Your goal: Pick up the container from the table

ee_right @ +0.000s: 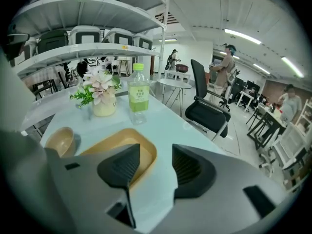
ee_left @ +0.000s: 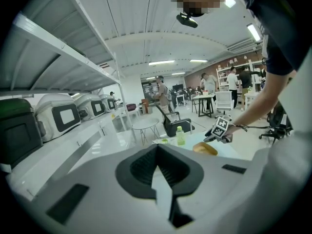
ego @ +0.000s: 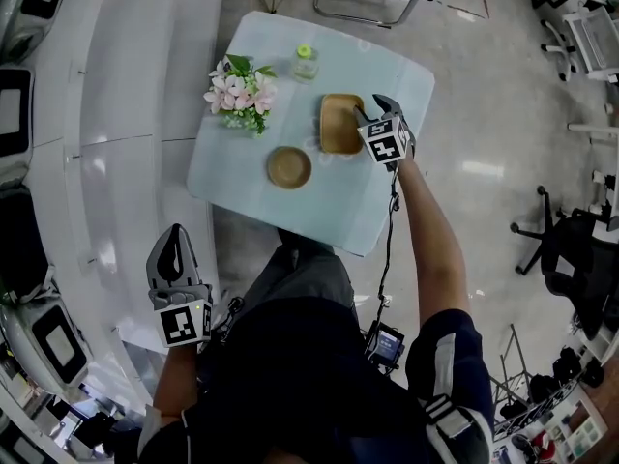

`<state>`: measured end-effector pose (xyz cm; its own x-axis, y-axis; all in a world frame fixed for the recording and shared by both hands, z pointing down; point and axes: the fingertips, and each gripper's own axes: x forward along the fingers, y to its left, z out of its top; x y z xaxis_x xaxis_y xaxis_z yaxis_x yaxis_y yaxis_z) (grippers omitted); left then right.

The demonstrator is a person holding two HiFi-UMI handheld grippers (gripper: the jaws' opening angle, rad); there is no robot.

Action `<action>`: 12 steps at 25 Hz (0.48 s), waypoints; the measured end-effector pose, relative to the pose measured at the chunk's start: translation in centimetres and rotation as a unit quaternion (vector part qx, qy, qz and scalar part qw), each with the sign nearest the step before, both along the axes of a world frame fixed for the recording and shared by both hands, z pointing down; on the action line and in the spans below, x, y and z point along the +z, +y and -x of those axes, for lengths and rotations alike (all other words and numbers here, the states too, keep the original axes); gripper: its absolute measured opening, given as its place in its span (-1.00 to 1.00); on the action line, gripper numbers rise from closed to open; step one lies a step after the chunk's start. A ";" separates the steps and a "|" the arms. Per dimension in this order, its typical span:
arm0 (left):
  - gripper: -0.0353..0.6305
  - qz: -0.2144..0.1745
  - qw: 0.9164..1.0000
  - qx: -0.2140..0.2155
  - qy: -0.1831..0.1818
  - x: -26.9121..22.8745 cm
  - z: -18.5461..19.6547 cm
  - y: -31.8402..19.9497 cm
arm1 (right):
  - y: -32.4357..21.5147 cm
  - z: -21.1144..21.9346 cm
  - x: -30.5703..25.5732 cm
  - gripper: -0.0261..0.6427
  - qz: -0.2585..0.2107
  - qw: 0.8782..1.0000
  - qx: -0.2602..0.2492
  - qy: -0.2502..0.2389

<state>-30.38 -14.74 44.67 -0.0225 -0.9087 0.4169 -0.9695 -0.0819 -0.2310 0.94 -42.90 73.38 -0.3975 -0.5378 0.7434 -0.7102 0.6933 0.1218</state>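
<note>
Next, seat the right gripper (ee_right: 155,152), jaws parted, astride the centre-frame container (ee_right: 117,138) rim; left gripper (ee_left: 157,155) clenched, empty.

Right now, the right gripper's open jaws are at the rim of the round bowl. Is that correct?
No. The right gripper has open jaws at the rim of the rectangular container, not the round bowl, which lies apart; the right gripper view shows this.

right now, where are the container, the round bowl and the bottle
container (ego: 338,129): head view, its inner floor
round bowl (ego: 289,167): head view, its centre
bottle (ego: 306,62): head view, its body
</note>
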 end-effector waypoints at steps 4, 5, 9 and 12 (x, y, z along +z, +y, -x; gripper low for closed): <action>-0.88 0.008 1.000 -0.010 -0.002 0.6 0.3 -0.1 | -0.3 0.3 1.9 -0.32 0.024 0.999 -0.025 0.022; -0.88 0.009 1.000 -0.011 -0.002 0.7 0.4 -0.1 | -0.4 0.4 2.4 -0.35 0.030 0.999 -0.029 0.027; -0.88 0.015 1.000 -0.017 -0.003 0.9 0.5 -0.2 | -1.0 0.3 3.4 -0.44 0.041 0.998 -0.035 0.037; -0.88 0.017 1.000 -0.018 -0.003 1.1 0.5 -0.4 | -1.1 0.5 3.9 -0.51 0.054 0.997 -0.041 0.032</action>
<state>-30.88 -15.15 45.75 -0.0586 -0.8923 0.4476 -0.9705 -0.0541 -0.2350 0.41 -44.05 77.27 -0.3863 -0.4219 0.8202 -0.6445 0.7596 0.0871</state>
